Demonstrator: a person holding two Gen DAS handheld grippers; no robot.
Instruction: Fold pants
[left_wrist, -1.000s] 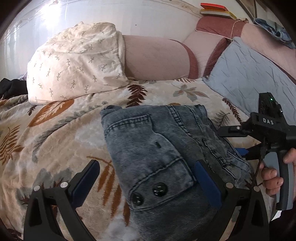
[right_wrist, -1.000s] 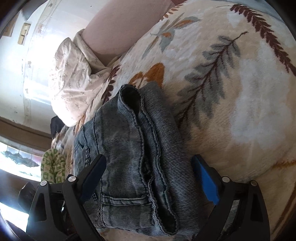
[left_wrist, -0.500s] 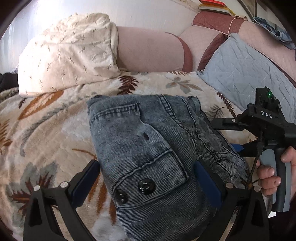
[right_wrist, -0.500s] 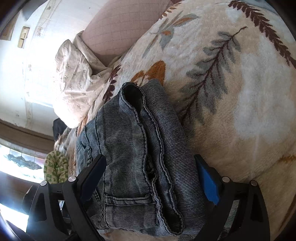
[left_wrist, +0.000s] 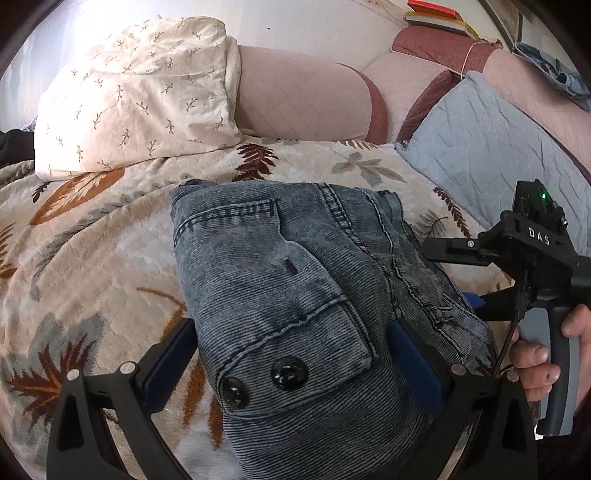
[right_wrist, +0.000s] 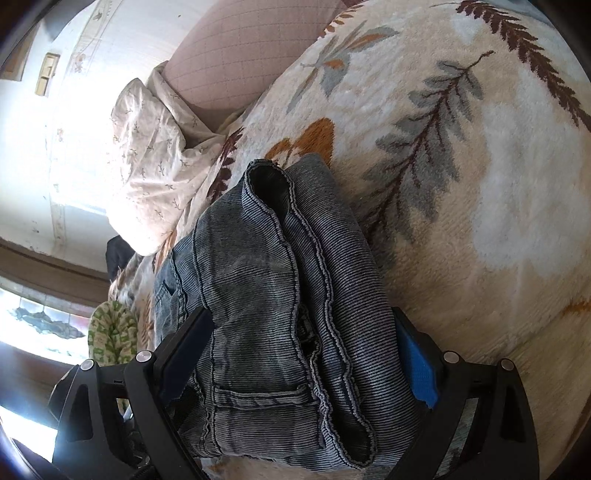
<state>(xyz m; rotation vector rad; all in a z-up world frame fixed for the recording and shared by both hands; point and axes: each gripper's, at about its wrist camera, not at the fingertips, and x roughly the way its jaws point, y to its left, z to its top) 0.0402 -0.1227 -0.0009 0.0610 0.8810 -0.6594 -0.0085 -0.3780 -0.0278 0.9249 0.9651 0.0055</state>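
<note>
The folded blue-grey denim pants (left_wrist: 291, 280) lie in a thick stack on the leaf-print blanket (left_wrist: 92, 258). A pocket flap with two black buttons (left_wrist: 288, 373) faces up. My left gripper (left_wrist: 291, 354) is wide open, its fingers on either side of the stack's near end. My right gripper (right_wrist: 303, 350) is also wide open and straddles the stack's side, where the hems and folded layers (right_wrist: 306, 280) show. The right gripper also shows in the left wrist view (left_wrist: 476, 280), at the pants' right edge, held by a hand.
A cream patterned pillow (left_wrist: 136, 96) and a pink bolster (left_wrist: 303, 99) lie at the head of the bed. A light blue quilted cushion (left_wrist: 487, 155) is at the right. A green patterned item (right_wrist: 110, 332) lies beyond the pants in the right wrist view.
Both grippers have moved a little further in over the pants, which now sit deeper between the fingers. The fingers stay open. The pants have not visibly shifted on the blanket.
</note>
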